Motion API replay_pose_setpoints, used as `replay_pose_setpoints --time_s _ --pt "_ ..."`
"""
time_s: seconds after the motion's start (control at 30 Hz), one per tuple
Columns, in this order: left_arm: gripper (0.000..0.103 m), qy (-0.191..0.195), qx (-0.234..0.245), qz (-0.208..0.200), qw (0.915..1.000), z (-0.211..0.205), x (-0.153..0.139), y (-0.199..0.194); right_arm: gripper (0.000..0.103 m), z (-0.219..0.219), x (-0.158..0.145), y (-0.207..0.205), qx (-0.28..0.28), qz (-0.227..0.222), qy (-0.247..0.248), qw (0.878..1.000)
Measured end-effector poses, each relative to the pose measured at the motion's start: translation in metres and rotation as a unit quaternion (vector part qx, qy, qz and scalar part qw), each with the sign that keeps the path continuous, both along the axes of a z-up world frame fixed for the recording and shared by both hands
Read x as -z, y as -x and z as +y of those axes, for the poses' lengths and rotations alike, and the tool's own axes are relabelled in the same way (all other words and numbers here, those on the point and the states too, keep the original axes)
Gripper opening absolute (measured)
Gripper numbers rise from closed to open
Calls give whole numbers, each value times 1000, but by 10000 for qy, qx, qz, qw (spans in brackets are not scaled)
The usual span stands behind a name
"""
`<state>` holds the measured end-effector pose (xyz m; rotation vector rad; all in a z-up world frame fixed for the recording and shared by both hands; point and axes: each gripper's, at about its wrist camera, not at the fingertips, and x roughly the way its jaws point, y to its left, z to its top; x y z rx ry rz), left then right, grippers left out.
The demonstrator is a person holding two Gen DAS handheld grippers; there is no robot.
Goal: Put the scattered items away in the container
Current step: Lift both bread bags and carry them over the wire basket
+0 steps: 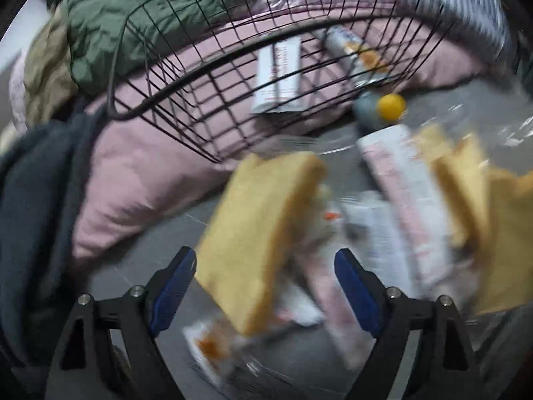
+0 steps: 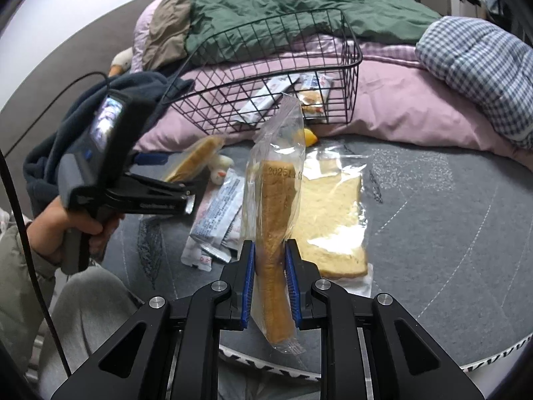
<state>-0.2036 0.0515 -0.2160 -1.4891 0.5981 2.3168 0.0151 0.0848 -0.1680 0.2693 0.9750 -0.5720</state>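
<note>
Clamped edge-on between the closed right tool (image 2: 269, 283), a bagged bread slice (image 2: 274, 233) was held above the bed (image 2: 433, 216), short of the wire basket (image 2: 349, 66); the left tool (image 1: 265, 286) was spread, gripping nothing.

Bread bag (image 2: 273, 200): a stamped number along the crust edge, beginning "2025"; the digits after it are unclear.
Snack packets (image 2: 218, 220): small printed text, too fine to read.
Packets in the basket (image 1: 278, 75): red lettering, blurred and unreadable.
</note>
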Motion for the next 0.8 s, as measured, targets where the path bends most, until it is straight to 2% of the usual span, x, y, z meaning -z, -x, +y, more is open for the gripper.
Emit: replay_pose_setpoints --time_s 0.07,0.13,0.17,0.2,0.27,0.33,0.37,0.43,0.6,0.8 --pt "90 84 -50 -10 10000 -5 7 10 20 -3 3 -2 10 4 -24 10000" --pt "90 -346 -97 -477 9982 -13 19 23 20 -6 7 -4 1 9 -53 10000" --pt "85 -693 -246 -628 9953 -16 22 25 20 -6 8 -5 4 19 -57 10000" --pt "70 -881 -452 -792 9919 -23 26 28 20 -7 10 -6 8 29 -50 10000" --pt "56 -977 -619 -705 9908 -31 22 27 20 -7 10 -8 3 33 -4 10000" --pt "35 -1058 -605 -562 9909 -37 13 19 20 -6 9 -12 -11 55 90 9999" --pt "33 -1012 -643 -594 9910 -39 12 17 20 -5 8 -14 -19 52 127 9999" --pt "27 -1195 -758 -647 9878 -47 8 13 20 -3 6 -17 -31 45 162 9999" --pt "22 -1722 -1034 -596 9778 -70 -21 -6 19 8 2 -25 -133 119 286 9994" --pt "22 -2202 -1048 -546 9683 -79 -69 -24 19 25 -17 -30 -243 -21 459 9986"
